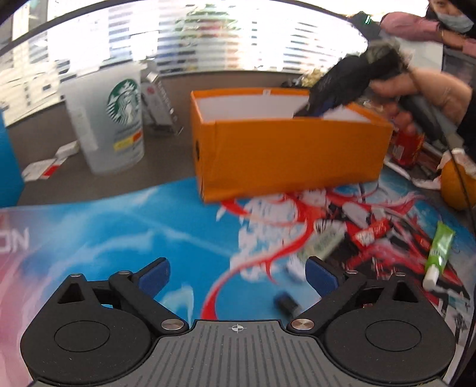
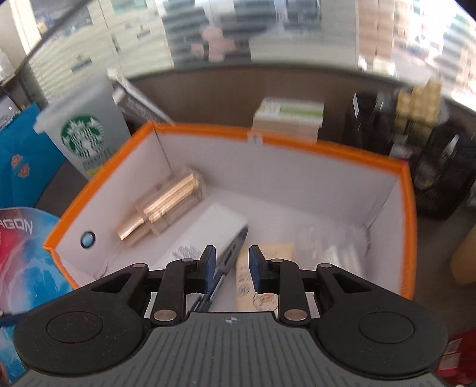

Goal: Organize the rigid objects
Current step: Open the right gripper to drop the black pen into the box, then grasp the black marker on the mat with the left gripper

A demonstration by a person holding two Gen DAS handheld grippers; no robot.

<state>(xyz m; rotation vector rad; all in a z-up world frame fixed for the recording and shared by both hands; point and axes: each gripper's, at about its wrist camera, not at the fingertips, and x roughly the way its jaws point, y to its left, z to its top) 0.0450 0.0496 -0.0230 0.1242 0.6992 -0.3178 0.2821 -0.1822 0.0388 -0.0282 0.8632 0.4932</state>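
An orange box (image 1: 285, 151) stands on the printed mat; its orange rim (image 2: 297, 142) also shows in the right wrist view. Inside it lie a clear jar of toothpicks (image 2: 166, 205), a white box (image 2: 212, 232), a pen (image 2: 220, 279), a beige sachet (image 2: 261, 277) and a clear packet (image 2: 336, 250). My right gripper (image 2: 229, 268) is over the box, jaws a little apart, empty; it also shows in the left wrist view (image 1: 336, 89). My left gripper (image 1: 238, 277) is wide open and empty above the mat. A green tube (image 1: 438, 253), a small black item (image 1: 287, 303) and red wrappers (image 1: 369, 232) lie on the mat.
A Starbucks cup (image 1: 113, 119) stands left of the box. A red can (image 1: 406, 147) and an orange fruit (image 1: 458, 184) sit to the right. Black organisers (image 2: 416, 154) and a green-white carton (image 2: 288, 117) stand behind the box. A masked person (image 1: 446, 18) is at the back.
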